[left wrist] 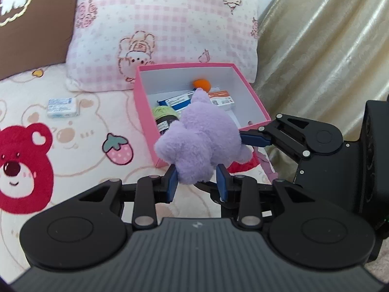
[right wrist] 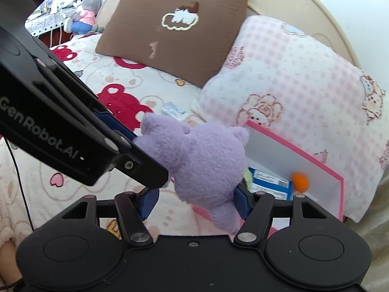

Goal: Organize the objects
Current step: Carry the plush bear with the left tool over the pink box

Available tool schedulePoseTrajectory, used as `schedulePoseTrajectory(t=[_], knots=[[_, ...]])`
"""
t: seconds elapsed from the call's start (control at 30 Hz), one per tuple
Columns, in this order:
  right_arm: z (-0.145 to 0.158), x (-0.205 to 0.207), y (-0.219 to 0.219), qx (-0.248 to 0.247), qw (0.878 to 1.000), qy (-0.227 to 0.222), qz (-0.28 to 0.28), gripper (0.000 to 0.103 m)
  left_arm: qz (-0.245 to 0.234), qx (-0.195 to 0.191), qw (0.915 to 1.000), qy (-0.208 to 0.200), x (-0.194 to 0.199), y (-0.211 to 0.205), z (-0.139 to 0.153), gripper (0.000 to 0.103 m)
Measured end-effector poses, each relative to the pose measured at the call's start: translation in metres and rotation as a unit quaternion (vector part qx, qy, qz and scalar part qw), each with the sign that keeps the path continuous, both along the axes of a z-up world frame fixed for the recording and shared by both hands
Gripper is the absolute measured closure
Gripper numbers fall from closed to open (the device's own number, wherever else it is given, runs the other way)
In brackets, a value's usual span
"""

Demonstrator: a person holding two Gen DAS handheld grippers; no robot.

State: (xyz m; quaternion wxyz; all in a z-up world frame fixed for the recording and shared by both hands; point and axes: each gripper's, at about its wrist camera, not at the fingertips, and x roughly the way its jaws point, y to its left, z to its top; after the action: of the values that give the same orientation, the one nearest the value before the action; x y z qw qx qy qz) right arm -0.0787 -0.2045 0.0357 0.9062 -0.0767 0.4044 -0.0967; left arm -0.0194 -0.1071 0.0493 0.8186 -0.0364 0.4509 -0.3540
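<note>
Out on the left of the bed (left wrist: 73,170), a small blue-and-white packet (left wrist: 63,107) lies alone on the bear-print blanket, not yet tidied. Moving across: the left hand-held gripper (left wrist: 197,180) has its blue pads pinched narrow on the lower end of the purple plush toy (left wrist: 199,141), and the toy hangs over the near corner of the pink box (left wrist: 145,112). Inside the box you can see a green-capped bottle (left wrist: 165,116), flat medicine cartons (left wrist: 218,98) and a small orange ball (left wrist: 201,83) at the back. Further right, the right hand-held gripper (right wrist: 194,200) stands about half wide around the plush; its right pad lies against the fur, the left pad stands clear, so no real squeeze there. Behind it all sits the pink checked pillow (left wrist: 160,24).

By the look of it, this is the carry step: plush toy up, box next. The next move calls for bringing the toy over the open box, lowering it onto the cartons, then loosening the left grip. That packet looks like the next customer.
</note>
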Motion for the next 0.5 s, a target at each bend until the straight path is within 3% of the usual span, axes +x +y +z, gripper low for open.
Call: schedulePoseTrajectory(t=[0.5], knots=[[-0.005,-0.020,-0.059,-0.004,0.997,-0.015,-0.069,0.028,-0.046,-0.012,0.9988,0.015,0.036,-0.072,-0.014,0.072]])
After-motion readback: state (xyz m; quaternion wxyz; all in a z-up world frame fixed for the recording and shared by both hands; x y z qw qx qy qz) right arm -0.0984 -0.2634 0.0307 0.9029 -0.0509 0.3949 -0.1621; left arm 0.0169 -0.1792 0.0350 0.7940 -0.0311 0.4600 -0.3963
